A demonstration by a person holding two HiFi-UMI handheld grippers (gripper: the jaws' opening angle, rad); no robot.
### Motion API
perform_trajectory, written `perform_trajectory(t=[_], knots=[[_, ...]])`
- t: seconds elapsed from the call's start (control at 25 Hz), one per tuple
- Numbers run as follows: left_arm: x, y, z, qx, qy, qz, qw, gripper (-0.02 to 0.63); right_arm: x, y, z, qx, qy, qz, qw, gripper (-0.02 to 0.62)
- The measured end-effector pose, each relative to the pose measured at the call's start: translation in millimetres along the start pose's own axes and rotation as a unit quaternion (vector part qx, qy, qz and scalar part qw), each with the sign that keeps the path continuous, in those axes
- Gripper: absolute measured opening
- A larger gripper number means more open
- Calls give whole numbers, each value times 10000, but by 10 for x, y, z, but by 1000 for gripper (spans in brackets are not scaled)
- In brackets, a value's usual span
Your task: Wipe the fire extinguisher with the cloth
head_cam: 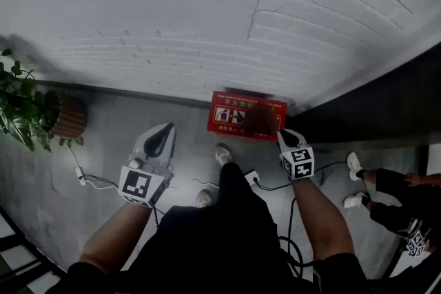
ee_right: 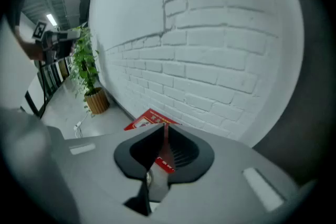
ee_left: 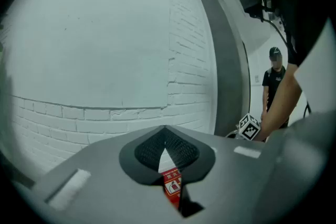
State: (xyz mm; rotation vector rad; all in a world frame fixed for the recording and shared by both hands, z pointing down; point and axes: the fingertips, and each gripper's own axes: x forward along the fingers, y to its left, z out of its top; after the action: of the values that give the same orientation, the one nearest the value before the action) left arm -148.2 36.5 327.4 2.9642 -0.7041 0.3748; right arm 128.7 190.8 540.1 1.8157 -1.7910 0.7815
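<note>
A red fire extinguisher box (head_cam: 238,113) with pictures on its lid lies on the floor against the white brick wall. No extinguisher body and no clearly separate cloth show. My right gripper (head_cam: 270,124) hangs over the box's right end, tilted down. Its jaws are shut (ee_right: 163,131), and the red box (ee_right: 149,119) shows just past them. A dark shape sits at its tip in the head view; I cannot tell what it is. My left gripper (head_cam: 165,130) is held left of the box, its jaws together (ee_left: 166,136), nothing between them.
A potted plant (head_cam: 27,107) in a ribbed pot (head_cam: 67,115) stands at the left by the wall. Cables and a plug (head_cam: 81,175) trail across the floor. Another person sits low at the right, white shoes (head_cam: 353,165) out. A dark panel (head_cam: 386,103) meets the wall there.
</note>
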Motion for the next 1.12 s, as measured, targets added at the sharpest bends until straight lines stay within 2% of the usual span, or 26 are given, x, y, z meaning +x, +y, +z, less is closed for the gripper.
perform_trajectory(t=[0.08,0.16,0.28,0.44,0.68,0.8,0.92,1.0,1.12], knots=[[447,38,122,-28,-74,11,10000,0,352,-327,11,-114,329,-79,9994,114],[788,49,249,-94,-149,19,9998,0,638,-535,-5,-242,593,-57,9979,132],[1019,74,370,-143,-98,61,9998,0,994,-564,-143,-446,1010,278,9935,167],[985,189,299,-307,124,265,9991,0,1347,-541,-450,-672,1740,605,9806,241],[537,562,-31,-477,705,1031,9910,0,1750,-500,-769,-1046,2485,635,9609,256],[323,690,-169,-552,921,1362,9848,0,1806,-571,-848,-1207,2794,400,9517,248],[242,797,-206,-582,968,1601,9806,0,1822,-691,-839,-1520,2825,137,9470,144],[259,826,-168,-628,885,1687,9797,0,1855,-664,-746,-1930,2738,299,9417,85],[276,836,-100,-679,779,1741,9793,0,2019,-378,-430,-2629,2296,779,9339,66]])
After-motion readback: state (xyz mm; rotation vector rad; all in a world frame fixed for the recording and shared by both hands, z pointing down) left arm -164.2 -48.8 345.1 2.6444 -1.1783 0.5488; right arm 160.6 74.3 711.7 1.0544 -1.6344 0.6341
